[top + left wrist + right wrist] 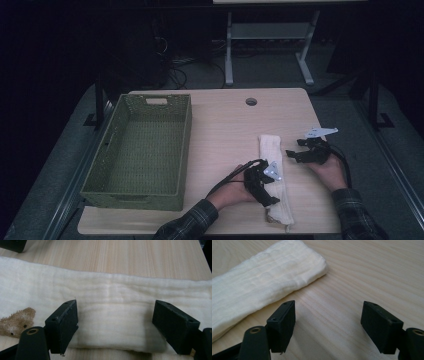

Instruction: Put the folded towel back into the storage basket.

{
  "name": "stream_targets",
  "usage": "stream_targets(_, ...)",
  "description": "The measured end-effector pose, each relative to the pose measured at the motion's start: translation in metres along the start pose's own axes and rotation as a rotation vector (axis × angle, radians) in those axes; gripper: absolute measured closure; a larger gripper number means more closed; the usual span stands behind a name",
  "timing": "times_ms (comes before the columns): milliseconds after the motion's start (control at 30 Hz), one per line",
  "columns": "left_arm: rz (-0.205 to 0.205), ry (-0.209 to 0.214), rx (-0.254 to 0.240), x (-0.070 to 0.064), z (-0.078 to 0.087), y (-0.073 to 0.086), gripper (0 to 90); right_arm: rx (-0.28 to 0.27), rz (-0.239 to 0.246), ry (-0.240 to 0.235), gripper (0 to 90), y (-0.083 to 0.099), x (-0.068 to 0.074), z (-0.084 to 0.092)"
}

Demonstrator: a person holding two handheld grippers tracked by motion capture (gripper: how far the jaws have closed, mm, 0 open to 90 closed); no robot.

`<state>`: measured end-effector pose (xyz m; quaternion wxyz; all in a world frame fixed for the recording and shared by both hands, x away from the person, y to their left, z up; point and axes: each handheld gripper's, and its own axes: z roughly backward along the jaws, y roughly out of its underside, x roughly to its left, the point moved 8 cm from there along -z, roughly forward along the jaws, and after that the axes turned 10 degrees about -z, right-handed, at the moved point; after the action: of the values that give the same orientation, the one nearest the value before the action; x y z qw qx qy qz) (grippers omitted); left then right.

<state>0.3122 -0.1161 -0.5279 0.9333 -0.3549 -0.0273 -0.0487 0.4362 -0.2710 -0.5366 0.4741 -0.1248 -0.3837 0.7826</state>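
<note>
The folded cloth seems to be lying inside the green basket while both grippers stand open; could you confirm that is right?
Not quite: the folded cloth lies on the table, right of the empty green basket, as the high view shows. Both the left gripper and right gripper stand open.

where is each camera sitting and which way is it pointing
High view: above the person's side, looking forward and down on the table, green basket and folded cloth; forearms and both hand-held grippers show.
Left gripper view: on the left hand-held gripper, facing the cloth; open black jaws show.
Right gripper view: on the right hand-held gripper, facing bare tabletop; open jaws show.
Shared: the cloth.
</note>
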Motion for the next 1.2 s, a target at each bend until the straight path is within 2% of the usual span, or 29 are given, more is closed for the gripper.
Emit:
stream_targets(100, -0.004, -0.016, 0.008, -0.001, 0.001, 0.0, 23.0, 0.0, -0.002, 0.0, 27.5, 0.0, 0.0, 0.0)
stream_targets(167, -0.003, -0.019, 0.008, -0.001, 0.002, 0.0, 28.1, 0.0, -0.002, 0.001, 27.4, 0.0, 0.0, 0.0)
stream_targets(433, 0.005, -0.044, -0.004, -0.002, 0.006, -0.001, 66.4, 0.0, -0.003, 0.002, 27.4, 0.0, 0.0, 0.0)
stream_targets(533, 0.022, -0.052, -0.007, -0.002, 0.007, -0.001, 74.5, 0.0, -0.001, 0.001, 26.8, 0.0, 0.0, 0.0)
stream_targets(733, 0.074, -0.053, -0.011, -0.004, 0.014, 0.002, 77.7, 0.012, 0.013, -0.01, 21.3, 0.001, 0.001, 0.0)
stream_targets(900, 0.114, -0.05, -0.031, -0.008, 0.027, 0.005, 77.8, 0.014, 0.028, -0.025, 21.5, 0.001, 0.002, -0.001)
stream_targets(967, 0.127, -0.046, -0.036, -0.011, 0.031, 0.006, 77.8, 0.037, 0.037, -0.039, 23.6, 0.001, 0.004, 0.001)
stream_targets(1033, 0.133, -0.044, -0.039, -0.013, 0.036, 0.007, 77.7, 0.053, 0.036, -0.087, 23.1, -0.002, 0.006, 0.003)
stream_targets(1067, 0.133, -0.043, -0.04, -0.015, 0.038, 0.008, 77.6, 0.039, 0.037, -0.131, 23.1, -0.007, 0.01, 0.005)
stream_targets(1200, 0.163, -0.027, -0.058, -0.021, 0.044, 0.01, 77.5, 0.012, 0.081, -0.203, 23.6, -0.022, 0.025, 0.01)
